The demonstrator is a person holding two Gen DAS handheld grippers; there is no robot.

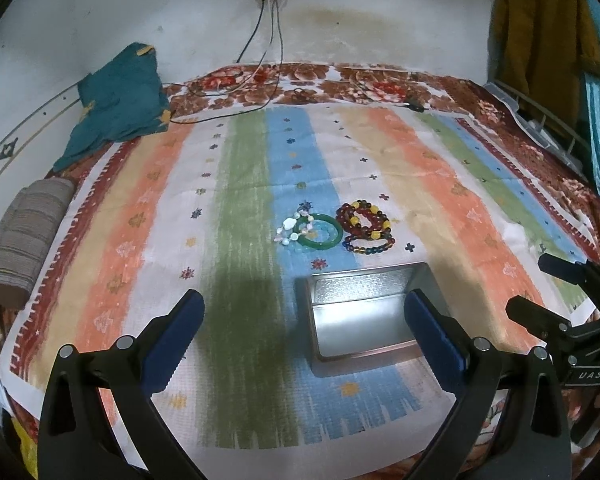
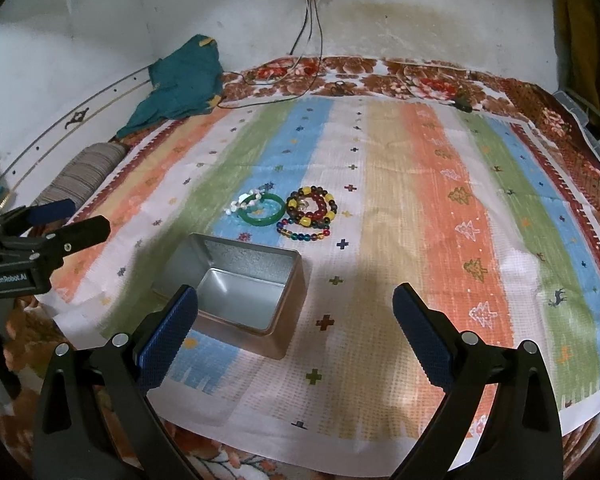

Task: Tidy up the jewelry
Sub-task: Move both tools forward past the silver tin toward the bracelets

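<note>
Nothing packed yet: metal tin (image 2: 236, 280) empty and open on the striped cloth (image 2: 420, 208) over the bed. Just beyond it, all still to move: green bangle (image 2: 261, 212), white shell bracelet (image 1: 294, 229), red-and-yellow bead bracelet (image 2: 312, 206), multicoloured bead strand (image 2: 304, 233), clustered and touching. Left gripper (image 1: 304, 344) and right gripper (image 2: 296, 336) spread wide, fingers gripping nothing.

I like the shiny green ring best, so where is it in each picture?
Left wrist view: the green bangle lies just right of the middle, on the blue stripe, beyond the open metal tin.
Right wrist view: the green bangle lies left of the middle, again beyond the metal tin.
Shared landmark: in both views the red and yellow bead bracelet sits right beside it, on its right.
</note>
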